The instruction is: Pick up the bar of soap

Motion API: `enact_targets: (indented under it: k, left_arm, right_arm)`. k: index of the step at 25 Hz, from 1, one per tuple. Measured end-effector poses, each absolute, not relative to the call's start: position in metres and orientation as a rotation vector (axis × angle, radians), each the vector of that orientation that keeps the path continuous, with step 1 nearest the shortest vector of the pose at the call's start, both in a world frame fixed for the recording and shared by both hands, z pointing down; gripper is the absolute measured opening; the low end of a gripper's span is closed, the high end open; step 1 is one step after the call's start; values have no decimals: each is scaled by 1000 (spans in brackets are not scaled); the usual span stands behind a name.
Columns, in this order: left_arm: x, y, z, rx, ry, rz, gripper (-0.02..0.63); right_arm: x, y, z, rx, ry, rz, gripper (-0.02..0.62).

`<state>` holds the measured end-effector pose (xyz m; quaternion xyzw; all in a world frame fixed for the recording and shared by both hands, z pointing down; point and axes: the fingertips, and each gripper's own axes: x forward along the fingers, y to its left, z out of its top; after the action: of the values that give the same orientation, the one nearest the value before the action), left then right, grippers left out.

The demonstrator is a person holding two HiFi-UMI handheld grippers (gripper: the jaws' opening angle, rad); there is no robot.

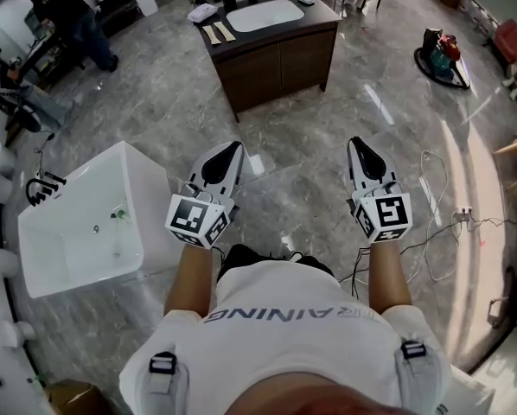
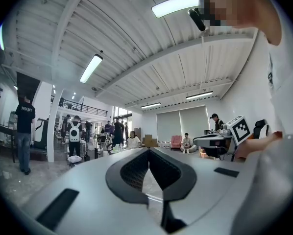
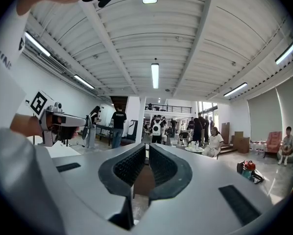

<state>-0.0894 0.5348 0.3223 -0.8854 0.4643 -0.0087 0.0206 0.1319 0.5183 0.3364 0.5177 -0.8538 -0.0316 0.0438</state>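
Hanging above the floor (image 1: 302, 137), left gripper (image 1: 233, 146) and right gripper (image 1: 356, 142) show jaws together, empty.

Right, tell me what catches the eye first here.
The left gripper and right gripper hang side by side over the grey floor, both shut and empty. Ahead stands a dark cabinet with a white basin on top; a white tub sits at the left.

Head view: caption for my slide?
Left tool and right tool, shut and empty, held over grey floor, sink cabinet ahead.
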Motion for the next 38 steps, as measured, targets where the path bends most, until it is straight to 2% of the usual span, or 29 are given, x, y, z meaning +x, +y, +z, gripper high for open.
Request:
enact_targets:
  k: [12,30,38]
  left_arm:
    - [-69,442,343,-2799,1392,-18,9]
    - [-208,265,355,-2813,1477,21,9]
    - [-218,223,362,-2824,1476,0,11]
  right_arm:
    - [148,438,351,1591,-2539,-93,31]
    - [12,260,336,1534,-2532,-135,31]
    - [-4,211,346,1519,-2551,-107,31]
